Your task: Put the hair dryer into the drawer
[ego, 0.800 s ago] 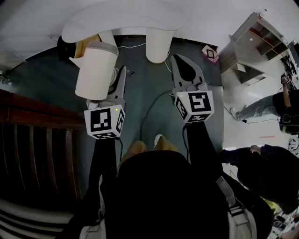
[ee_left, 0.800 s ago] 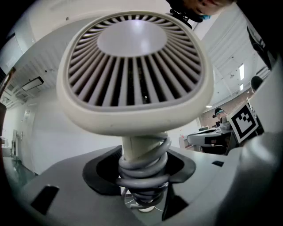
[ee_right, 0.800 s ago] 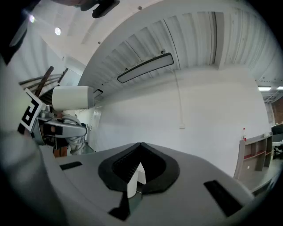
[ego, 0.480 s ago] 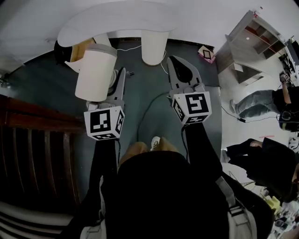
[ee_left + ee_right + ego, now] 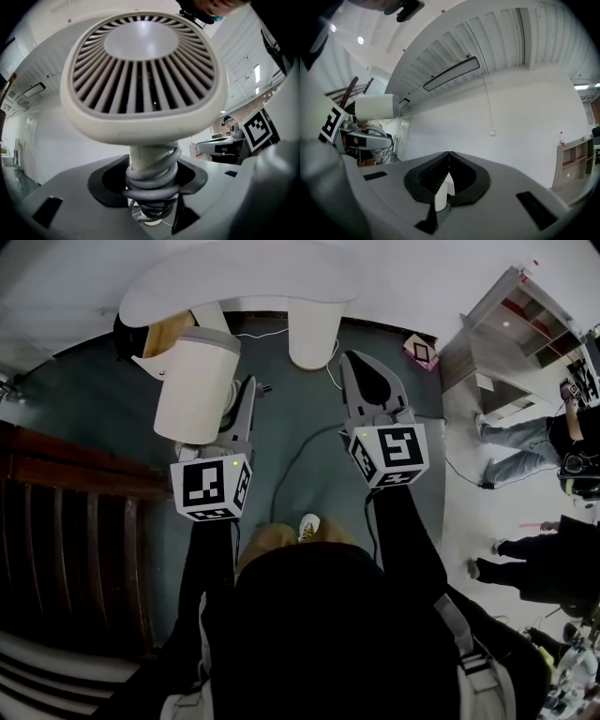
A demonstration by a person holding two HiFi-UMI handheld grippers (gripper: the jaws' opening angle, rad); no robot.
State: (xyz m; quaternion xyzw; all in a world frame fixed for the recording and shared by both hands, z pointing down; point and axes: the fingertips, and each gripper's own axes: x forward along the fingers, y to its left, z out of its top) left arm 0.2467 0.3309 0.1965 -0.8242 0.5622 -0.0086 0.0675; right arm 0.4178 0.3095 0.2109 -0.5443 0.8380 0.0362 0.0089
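Bystander in grey trousers (image 5: 542,444): now mid-stride at the right edge, legs spread apart; earlier they were close together.
Bystander in dark clothes (image 5: 553,568): has drawn back toward the right edge and looks smaller, uncovering more pale floor (image 5: 469,512).
Wearer's white shoe tip (image 5: 307,526): sits slightly further left and lower.
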